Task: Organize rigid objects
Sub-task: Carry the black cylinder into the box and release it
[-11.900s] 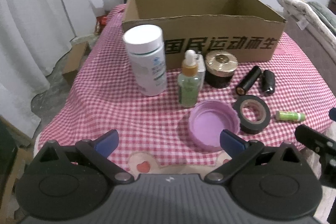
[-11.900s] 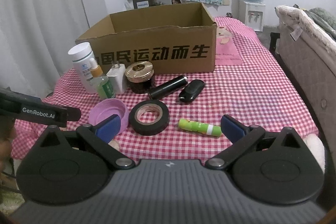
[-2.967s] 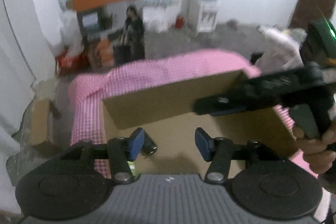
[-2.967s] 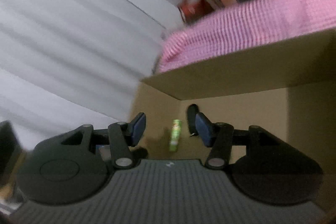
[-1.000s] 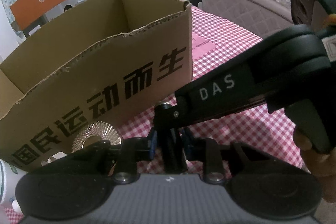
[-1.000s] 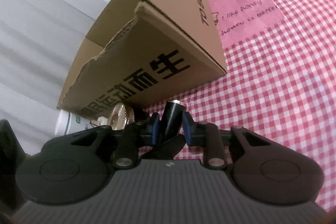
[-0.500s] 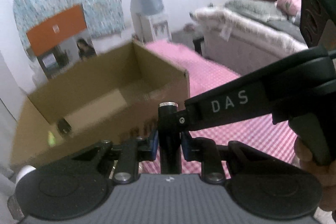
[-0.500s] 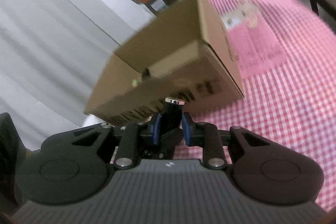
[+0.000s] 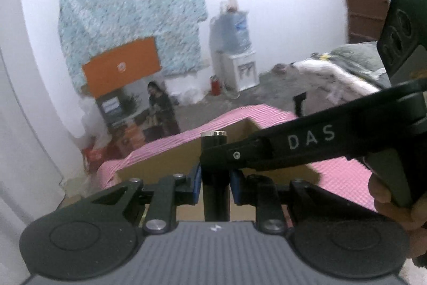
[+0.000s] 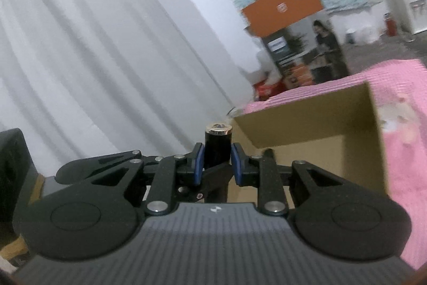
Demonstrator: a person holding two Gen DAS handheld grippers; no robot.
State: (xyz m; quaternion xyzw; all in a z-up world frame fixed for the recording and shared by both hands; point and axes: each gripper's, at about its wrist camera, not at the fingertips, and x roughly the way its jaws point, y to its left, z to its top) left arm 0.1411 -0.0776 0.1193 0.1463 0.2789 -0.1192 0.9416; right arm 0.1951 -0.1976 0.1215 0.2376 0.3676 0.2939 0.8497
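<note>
Each fisheye camera sits just behind its own gripper and looks forward along the fingers, angled slightly down. The left wrist view faces the far wall, with the open brown cardboard box (image 9: 165, 164) near and low. The right wrist view looks from further right and tilted, the box (image 10: 315, 124) to its right. Both views share the box, the pink checked tablecloth (image 9: 344, 172) and the orange rectangular board (image 10: 283, 7) on the far wall

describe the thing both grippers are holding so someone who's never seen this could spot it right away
Find the open cardboard box on the pink checked tablecloth. In front of it, in mid-air, the left gripper and right gripper both clamp one slim black cylinder. Its shiny metal cap on top sets it apart from the all-black gripper fingers around it.
</note>
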